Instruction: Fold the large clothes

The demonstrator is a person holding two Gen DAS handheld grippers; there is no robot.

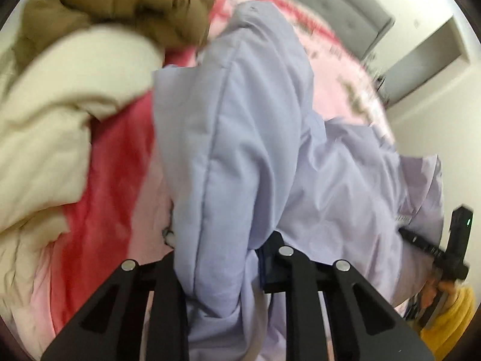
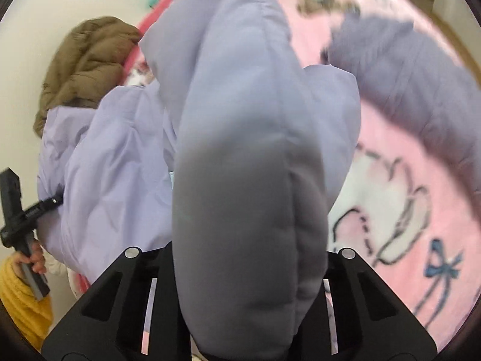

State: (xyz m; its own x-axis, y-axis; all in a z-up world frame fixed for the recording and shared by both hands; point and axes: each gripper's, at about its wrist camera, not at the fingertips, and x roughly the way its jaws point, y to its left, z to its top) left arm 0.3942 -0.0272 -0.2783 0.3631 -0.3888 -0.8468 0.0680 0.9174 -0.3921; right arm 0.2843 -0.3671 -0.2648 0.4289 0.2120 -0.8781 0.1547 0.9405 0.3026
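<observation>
A large lilac padded jacket (image 1: 249,138) hangs between both grippers over a pink bed cover. My left gripper (image 1: 219,258) is shut on a thick fold of it; the fabric runs up and away between the fingers. My right gripper (image 2: 240,258) is shut on another padded fold of the same jacket (image 2: 240,150), which fills the middle of the right wrist view and hides the fingertips. The right gripper also shows in the left wrist view (image 1: 433,249), buried in the jacket's edge. The left gripper shows in the right wrist view (image 2: 45,204), also at the jacket's edge.
A cream padded garment (image 1: 60,126) and a brown quilted jacket (image 1: 120,3) lie on the left of the bed; the brown one also shows in the right wrist view (image 2: 87,66). The pink printed blanket (image 2: 405,198) covers the bed. White walls (image 1: 436,96) surround it.
</observation>
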